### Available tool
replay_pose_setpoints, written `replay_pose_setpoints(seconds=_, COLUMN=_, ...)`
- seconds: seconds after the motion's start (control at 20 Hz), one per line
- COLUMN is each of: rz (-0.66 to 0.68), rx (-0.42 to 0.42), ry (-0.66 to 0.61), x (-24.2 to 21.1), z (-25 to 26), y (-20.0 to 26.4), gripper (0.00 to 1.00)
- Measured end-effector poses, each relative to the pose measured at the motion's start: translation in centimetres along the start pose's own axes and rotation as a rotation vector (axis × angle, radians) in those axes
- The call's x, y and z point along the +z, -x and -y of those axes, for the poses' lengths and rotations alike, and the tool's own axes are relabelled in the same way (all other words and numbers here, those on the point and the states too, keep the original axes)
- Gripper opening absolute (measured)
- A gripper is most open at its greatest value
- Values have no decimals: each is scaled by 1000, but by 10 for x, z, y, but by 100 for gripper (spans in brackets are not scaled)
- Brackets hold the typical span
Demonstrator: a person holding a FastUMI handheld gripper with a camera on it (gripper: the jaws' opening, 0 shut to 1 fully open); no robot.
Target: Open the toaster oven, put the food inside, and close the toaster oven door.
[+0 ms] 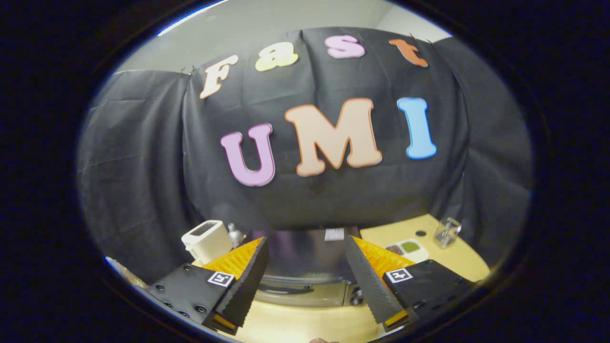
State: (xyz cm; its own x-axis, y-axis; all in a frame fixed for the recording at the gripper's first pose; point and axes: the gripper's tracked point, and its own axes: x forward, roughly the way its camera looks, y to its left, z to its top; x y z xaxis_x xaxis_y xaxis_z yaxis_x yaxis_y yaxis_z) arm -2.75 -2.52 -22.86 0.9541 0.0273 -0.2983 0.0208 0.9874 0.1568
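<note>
The toaster oven (pixel 305 267) stands on the wooden table just beyond my fingers, its shiny metal top and the upper part of its front showing between them. Its door looks closed, with the handle (pixel 290 287) near the top edge. My gripper (pixel 305 276) hangs above the table in front of the oven, open, with nothing between the fingers. A white plate (pixel 409 248) with dark and green food pieces lies to the right of the oven, past the right finger.
A white slot toaster (pixel 208 239) stands left of the oven, with a small metal object (pixel 234 234) beside it. A clear glass measuring cup (pixel 447 232) sits at the table's far right. Black cloth walls close the booth behind.
</note>
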Motion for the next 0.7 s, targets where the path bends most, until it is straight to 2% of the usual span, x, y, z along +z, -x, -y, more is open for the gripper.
replay_pose_setpoints(seconds=0.25, rz=159, rx=35, ry=50, x=123, z=6, y=25, gripper=99)
replay_pose_setpoints(seconds=0.5, rz=239, rx=60, ry=57, x=179, z=20, y=32, gripper=99)
replay_pose_setpoints(seconds=0.7, rz=256, rx=55, ry=64, x=185, z=38, y=31, gripper=99)
